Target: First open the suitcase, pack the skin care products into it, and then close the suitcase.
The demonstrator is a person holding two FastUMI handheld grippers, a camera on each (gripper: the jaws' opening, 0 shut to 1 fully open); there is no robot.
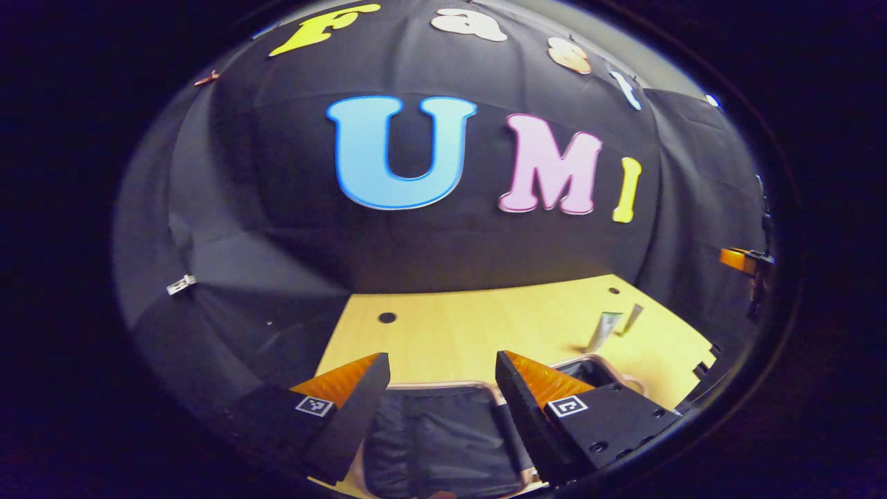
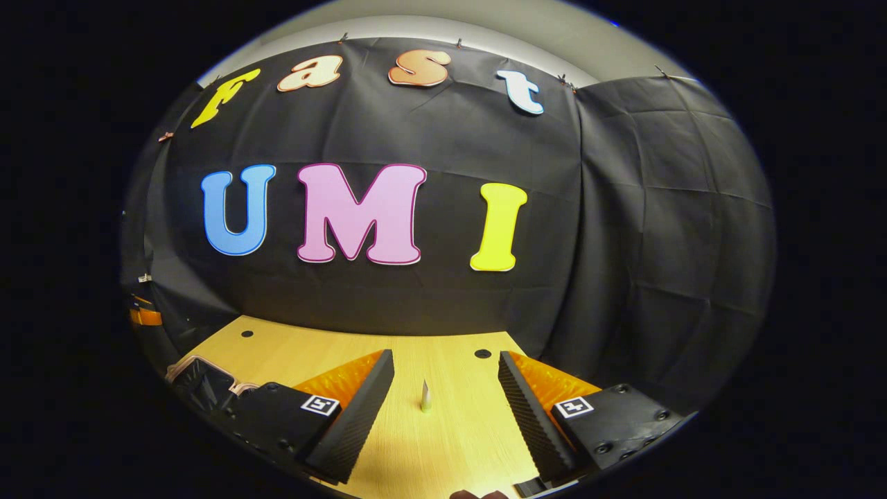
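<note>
The suitcase [image 1: 443, 430] lies open on the tabletop [image 1: 471, 326], its dark lined interior directly below the left tongs [image 1: 442, 378]; in the right gripper view its rim shows at the lower left edge. Two skin care tubes [image 1: 604, 331] stand on the tabletop beyond the suitcase, to its right; in the right gripper view one tube stands upright ahead of the right tongs [image 2: 445, 378], apart from both fingers. Judgement: opening appears done and packing is the step in hand. To do it well, the right tongs should advance with the tube centred between the fingers, close on its body rather than its narrow top, and lift straight up before carrying it across to the open compartment. Left tongs: spread wide, holding nothing, touching nothing visible. Right tongs: likewise spread wide and empty, the tube not yet between the fingers.
</note>
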